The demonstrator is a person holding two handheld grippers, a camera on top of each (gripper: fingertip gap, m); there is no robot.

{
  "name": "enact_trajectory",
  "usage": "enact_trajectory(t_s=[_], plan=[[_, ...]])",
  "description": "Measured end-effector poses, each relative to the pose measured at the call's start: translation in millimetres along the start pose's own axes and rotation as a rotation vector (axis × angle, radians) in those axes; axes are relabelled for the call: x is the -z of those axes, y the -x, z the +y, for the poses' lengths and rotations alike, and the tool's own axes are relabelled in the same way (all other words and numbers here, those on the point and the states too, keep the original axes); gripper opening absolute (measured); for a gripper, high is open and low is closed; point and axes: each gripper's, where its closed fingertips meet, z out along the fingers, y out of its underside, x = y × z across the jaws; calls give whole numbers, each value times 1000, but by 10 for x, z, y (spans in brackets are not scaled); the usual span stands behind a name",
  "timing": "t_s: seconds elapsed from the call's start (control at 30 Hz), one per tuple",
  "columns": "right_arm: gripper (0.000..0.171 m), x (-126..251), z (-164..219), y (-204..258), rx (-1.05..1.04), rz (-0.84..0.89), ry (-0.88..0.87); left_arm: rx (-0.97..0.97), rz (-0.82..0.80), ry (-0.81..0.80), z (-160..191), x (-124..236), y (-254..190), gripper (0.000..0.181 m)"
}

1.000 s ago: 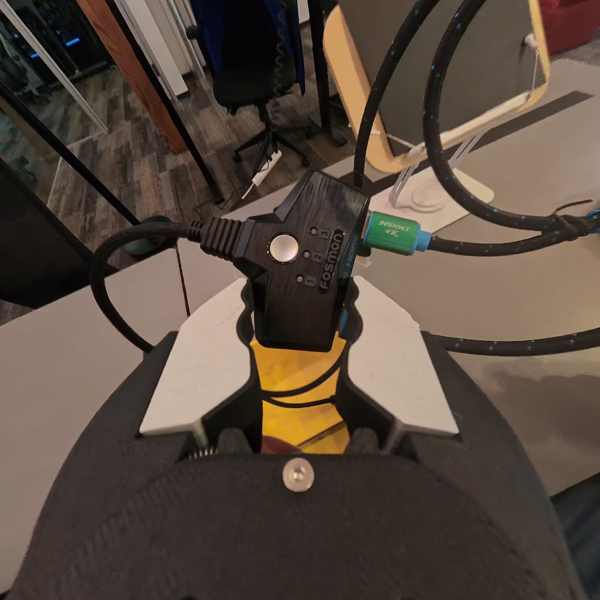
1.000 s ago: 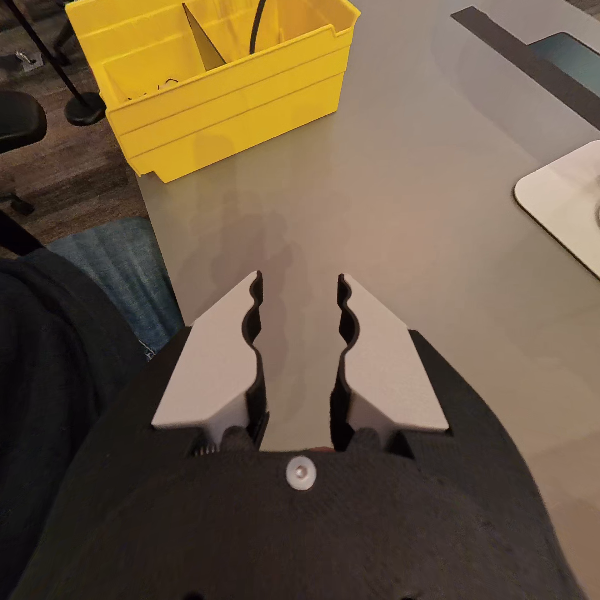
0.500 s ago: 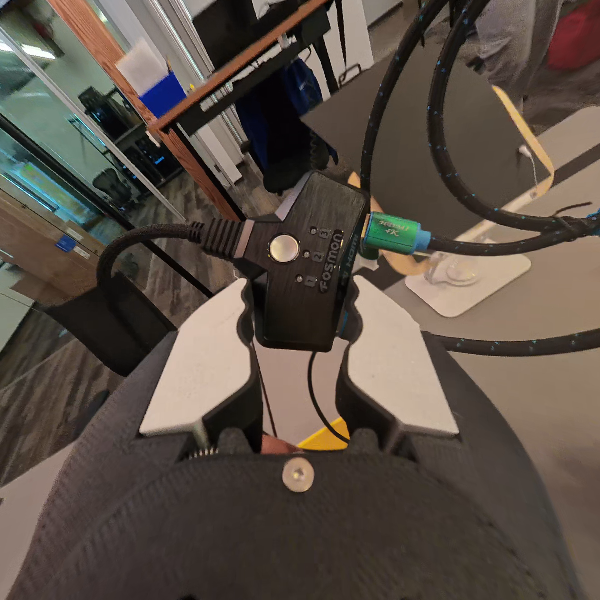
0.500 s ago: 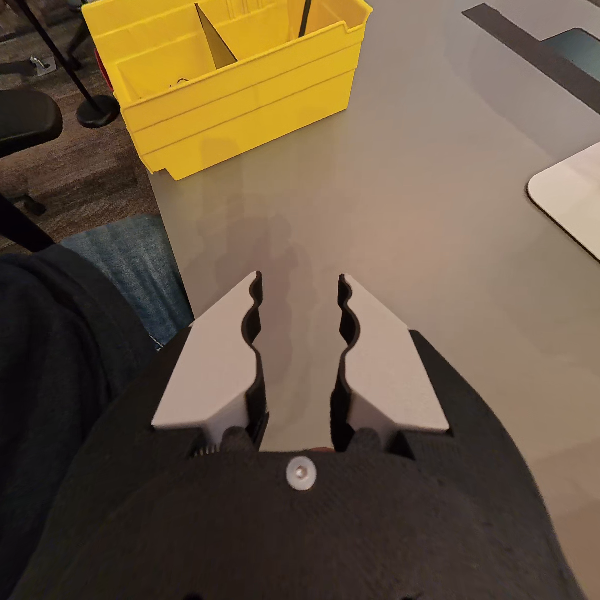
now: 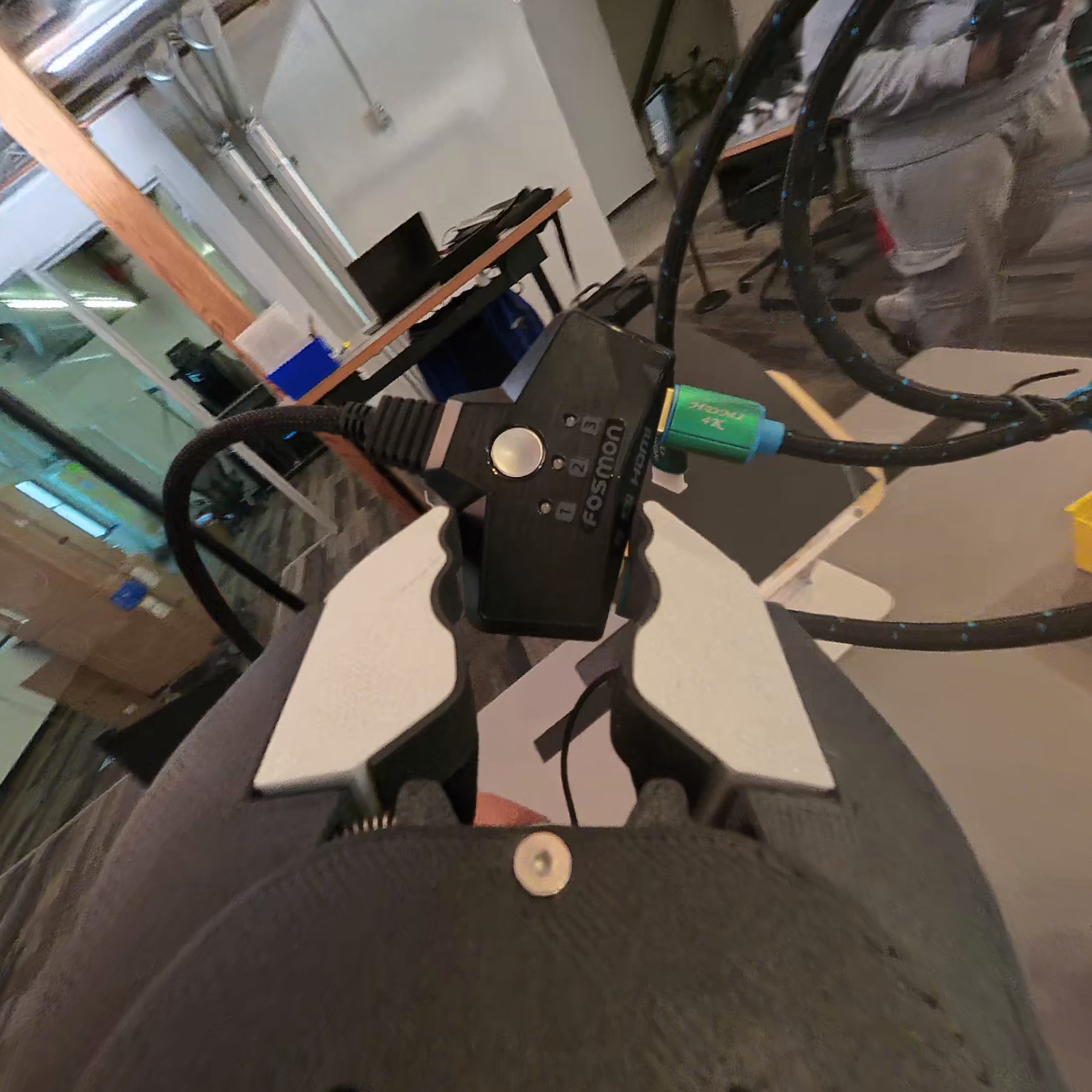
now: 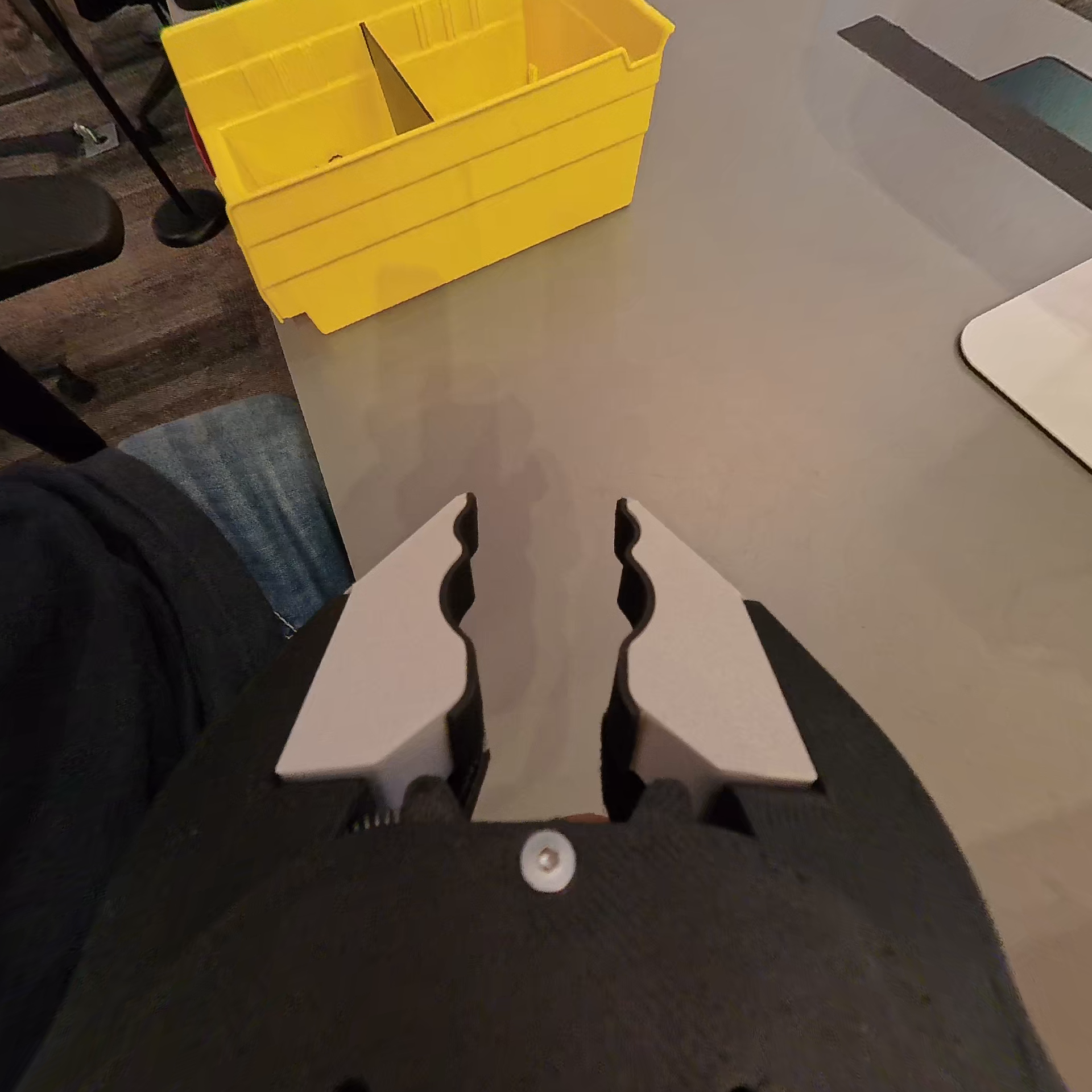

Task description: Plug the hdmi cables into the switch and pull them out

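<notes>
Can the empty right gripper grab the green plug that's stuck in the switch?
Probably yes. The right gripper is open and holds nothing, and the green plug juts out of the switch's side with free space around it. But the plug doesn't show in the right wrist view, so the gripper must turn toward it first.

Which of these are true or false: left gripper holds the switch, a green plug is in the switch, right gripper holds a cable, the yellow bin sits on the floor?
1. The left gripper is clamped on the black switch. True.
2. A green plug sits in the switch's side. True.
3. The right gripper holds a cable. False: it is open and empty above the grey table.
4. The yellow bin sits on the floor. False: it stands on the table, at its edge.
</notes>
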Motion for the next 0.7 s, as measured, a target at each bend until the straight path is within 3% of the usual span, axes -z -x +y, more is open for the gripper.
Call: enact_trajectory(t_s=[0.13, 0.23, 0.7], plan=[[45, 41, -17, -10, 3, 9, -14, -1, 107, 6, 22, -151, -430, 54], [45, 85, -55, -4, 8, 7, -39, 0, 164, 58, 265, -292, -734, 54], [51, 396, -514, 459, 245, 1, -272, 100, 363, 378, 2251, -892, -2145, 54]])
